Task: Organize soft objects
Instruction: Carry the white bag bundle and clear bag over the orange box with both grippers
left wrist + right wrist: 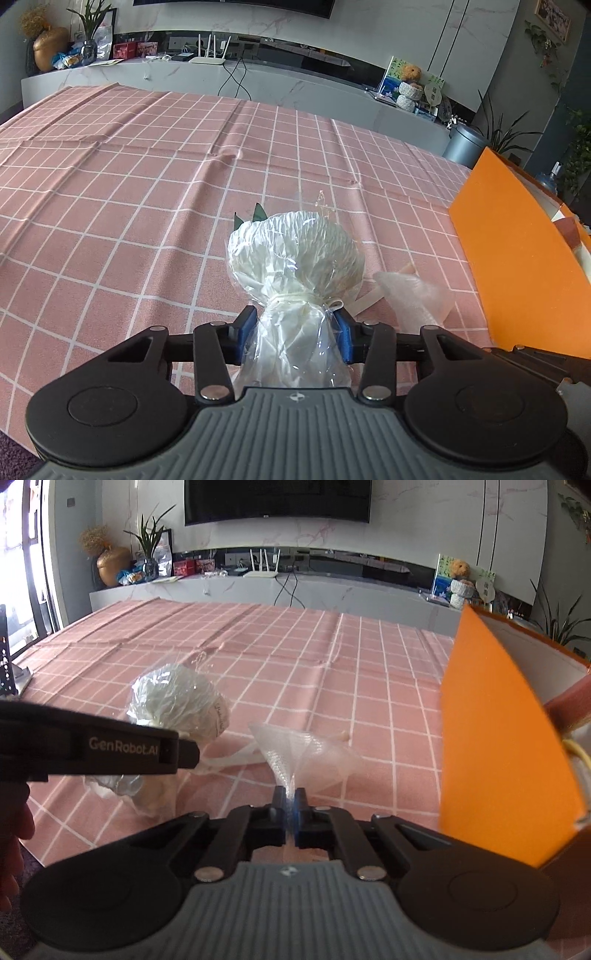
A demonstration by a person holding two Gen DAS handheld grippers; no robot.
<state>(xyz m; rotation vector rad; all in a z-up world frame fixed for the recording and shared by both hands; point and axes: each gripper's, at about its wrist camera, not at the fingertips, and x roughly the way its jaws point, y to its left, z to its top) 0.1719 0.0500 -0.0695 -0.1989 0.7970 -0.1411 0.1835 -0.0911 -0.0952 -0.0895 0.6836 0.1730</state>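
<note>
Left hand-held gripper [295,334] clasps bouquet [293,254], right pinches bubble wrap [303,753]

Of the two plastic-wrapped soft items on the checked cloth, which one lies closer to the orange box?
The clear bubble-wrap piece, pinched by the right gripper. The white wrapped bouquet, between the left gripper's pads, lies farther from the orange box.

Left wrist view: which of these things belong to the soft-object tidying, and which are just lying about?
In the job:
- wrapped white bouquet, stem end between the left gripper fingers
- bubble wrap piece, pinched by the right gripper
- orange box, at the right

Lying about:
- router
- gold vase
- teddy bear
- grey bin
</note>
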